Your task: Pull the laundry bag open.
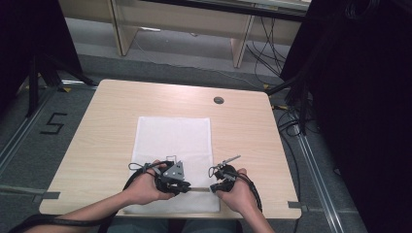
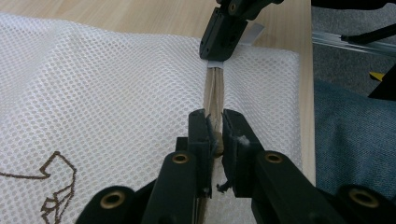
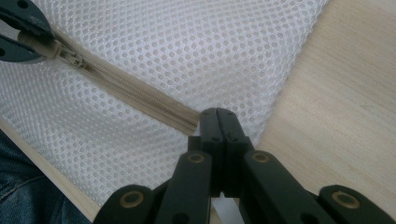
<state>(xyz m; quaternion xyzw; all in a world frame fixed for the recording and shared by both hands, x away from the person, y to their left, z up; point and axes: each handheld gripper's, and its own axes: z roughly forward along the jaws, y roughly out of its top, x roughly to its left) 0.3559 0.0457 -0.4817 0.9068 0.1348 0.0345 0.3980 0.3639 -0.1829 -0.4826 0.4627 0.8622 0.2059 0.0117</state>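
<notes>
White mesh bag (image 1: 173, 145) flat on the table (image 1: 97, 141), contents not discernible; my left gripper (image 2: 214, 122) clamps its zipper pull (image 2: 216, 140), my right gripper (image 3: 218, 120) pinches the zipper's end (image 3: 189, 120)

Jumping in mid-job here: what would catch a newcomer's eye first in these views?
A white mesh bag lies flat in the middle of the wooden table, with a beige zipper along its near edge. The left claw is shut on the zipper at its slider, while the right claw is shut at the zipper's end, near the bag's right corner. A brown embroidered mark shows on the mesh.
</notes>
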